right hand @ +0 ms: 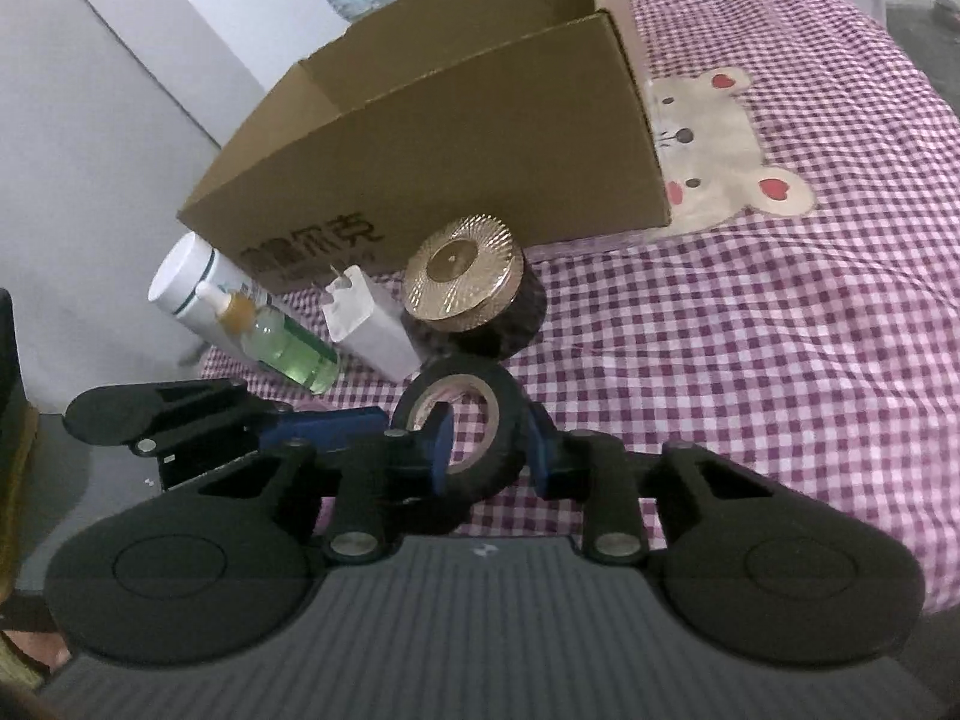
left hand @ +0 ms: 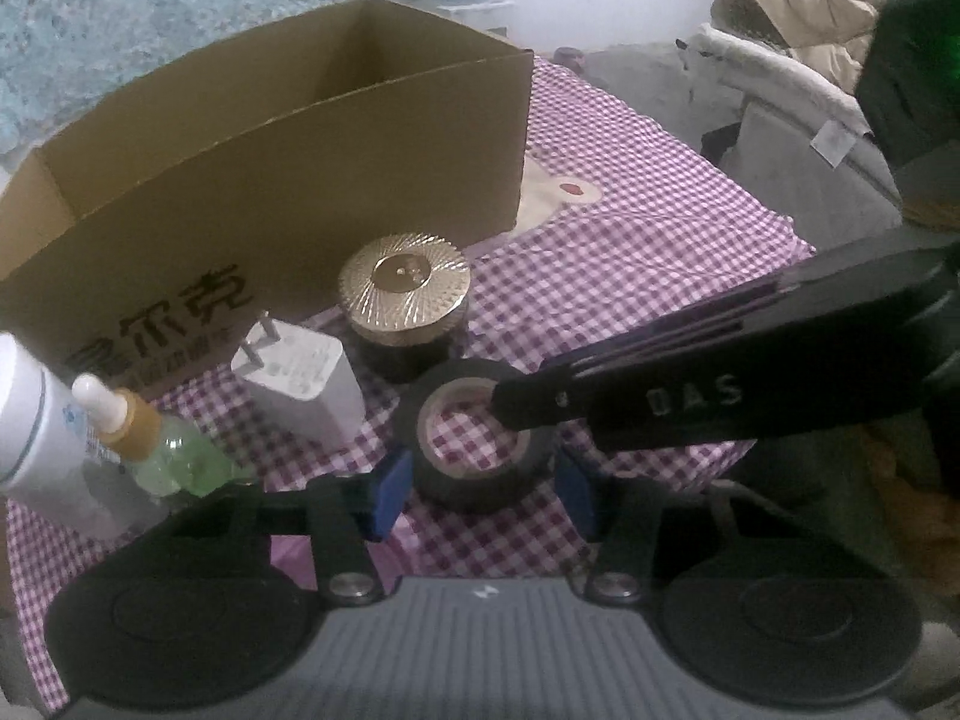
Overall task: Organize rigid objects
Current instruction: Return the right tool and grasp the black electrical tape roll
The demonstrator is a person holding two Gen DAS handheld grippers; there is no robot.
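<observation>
The roll of black tape (left hand: 474,441) is the landmark here, lying on the purple checked cloth (left hand: 630,276) nearest both cameras. In the right wrist view the right gripper (right hand: 489,441) is closed on the tape's wall, one blue pad inside the hole and the other on the outer face; the roll looks tipped, its opening facing up and toward the box. In the left wrist view the left gripper (left hand: 483,483) stands wide, a blue pad (left hand: 390,480) on either side of the tape, seemingly not pressing it. The right gripper's black finger reaches in from the right to the tape's rim, with the raised letters "DAS" on it.

Just beyond the tape on the left lies a white plug adapter (left hand: 300,381), prongs pointing away toward the box; the small print on it is too blurred to read. Right behind the tape stands a dark jar with a ribbed gold lid (left hand: 405,282).

Farther left of the tape, a small green bottle (left hand: 162,450) with a white nozzle and a white bottle (left hand: 30,420) stand close together, labels unreadable.

Behind everything is an open cardboard box (left hand: 270,168), printed with large dark Chinese characters; its inside is not visible. Right of the box, a bear picture (right hand: 714,138) shows on the cloth.
</observation>
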